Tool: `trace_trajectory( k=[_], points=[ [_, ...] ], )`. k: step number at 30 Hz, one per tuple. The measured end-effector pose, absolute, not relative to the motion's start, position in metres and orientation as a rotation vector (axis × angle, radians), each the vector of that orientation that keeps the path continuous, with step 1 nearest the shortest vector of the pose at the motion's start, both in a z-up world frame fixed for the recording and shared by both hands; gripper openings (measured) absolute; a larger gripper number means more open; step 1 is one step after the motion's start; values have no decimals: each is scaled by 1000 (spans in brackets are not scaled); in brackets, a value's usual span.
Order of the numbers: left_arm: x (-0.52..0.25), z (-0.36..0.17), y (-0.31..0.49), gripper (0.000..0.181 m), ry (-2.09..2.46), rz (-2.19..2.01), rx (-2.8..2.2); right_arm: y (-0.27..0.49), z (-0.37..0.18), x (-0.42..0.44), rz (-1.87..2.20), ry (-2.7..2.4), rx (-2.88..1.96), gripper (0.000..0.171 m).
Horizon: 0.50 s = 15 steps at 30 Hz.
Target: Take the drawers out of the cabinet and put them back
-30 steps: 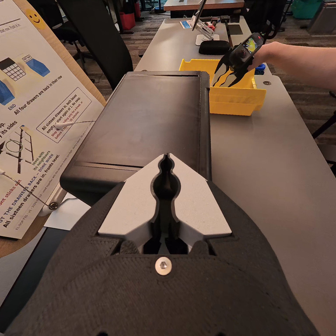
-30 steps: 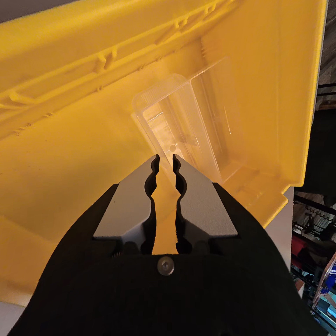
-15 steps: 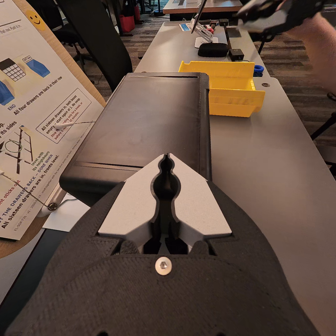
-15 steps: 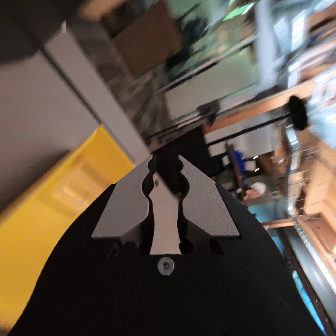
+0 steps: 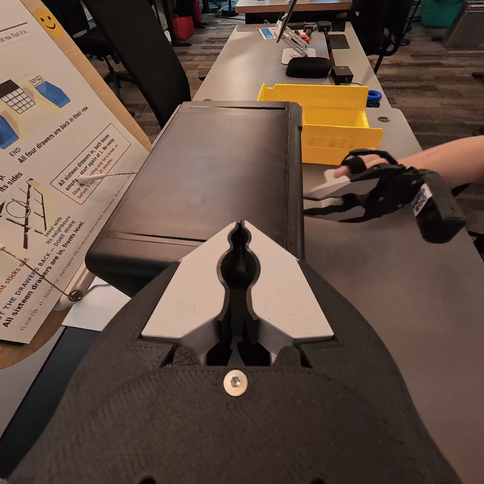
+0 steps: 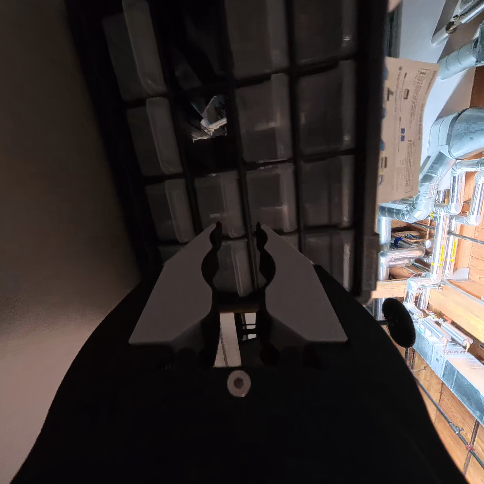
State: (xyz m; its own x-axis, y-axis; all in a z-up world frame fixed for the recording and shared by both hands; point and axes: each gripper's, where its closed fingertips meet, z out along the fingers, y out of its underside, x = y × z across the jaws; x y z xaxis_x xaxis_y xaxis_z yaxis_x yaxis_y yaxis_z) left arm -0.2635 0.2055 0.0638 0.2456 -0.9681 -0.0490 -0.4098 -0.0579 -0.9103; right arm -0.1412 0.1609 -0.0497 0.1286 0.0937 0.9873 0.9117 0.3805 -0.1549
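Cabinet (image 5: 217, 170) sits black on the grey table (image 5: 366, 301), top face toward the left wrist view, front turned to the person's right. Left gripper (image 5: 241, 225) hovers over the near top edge, jaws closed to a hairline, holding nothing. Right gripper (image 5: 311, 203) held sideways by a hand (image 5: 366, 167), forearm coming in from the right, tips just beside the cabinet's front edge; jaws parted a moderate gap, empty. In its own view the right gripper (image 6: 237, 227) faces the drawer grid rolled sideways, clear drawers (image 6: 272, 209) seated in most slots, one slot (image 6: 209, 115) open and see-through. Drawer contents too dark and blurred to tell, probably empty. Yellow bin (image 5: 337, 136) stands behind the right gripper, touching the cabinet's side; its inside is hidden. Instruction sheet (image 5: 52, 157) leans on a board left of the cabinet.
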Motion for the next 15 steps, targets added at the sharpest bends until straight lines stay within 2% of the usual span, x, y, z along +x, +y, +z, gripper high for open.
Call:
trace_trajectory(
  k=[9,12,15],
  points=[
    [-263,64,206,0,1306,-784,-1625,184,-60,-157,-921,-1322,-863,22],
    [-263,64,205,0,1312,-775,-1625,182,-53,-157,-935,-1303,-815,8],
    [-263,64,205,0,1325,-761,-1627,173,-53,-157,-912,-1316,-809,8]
  ],
)
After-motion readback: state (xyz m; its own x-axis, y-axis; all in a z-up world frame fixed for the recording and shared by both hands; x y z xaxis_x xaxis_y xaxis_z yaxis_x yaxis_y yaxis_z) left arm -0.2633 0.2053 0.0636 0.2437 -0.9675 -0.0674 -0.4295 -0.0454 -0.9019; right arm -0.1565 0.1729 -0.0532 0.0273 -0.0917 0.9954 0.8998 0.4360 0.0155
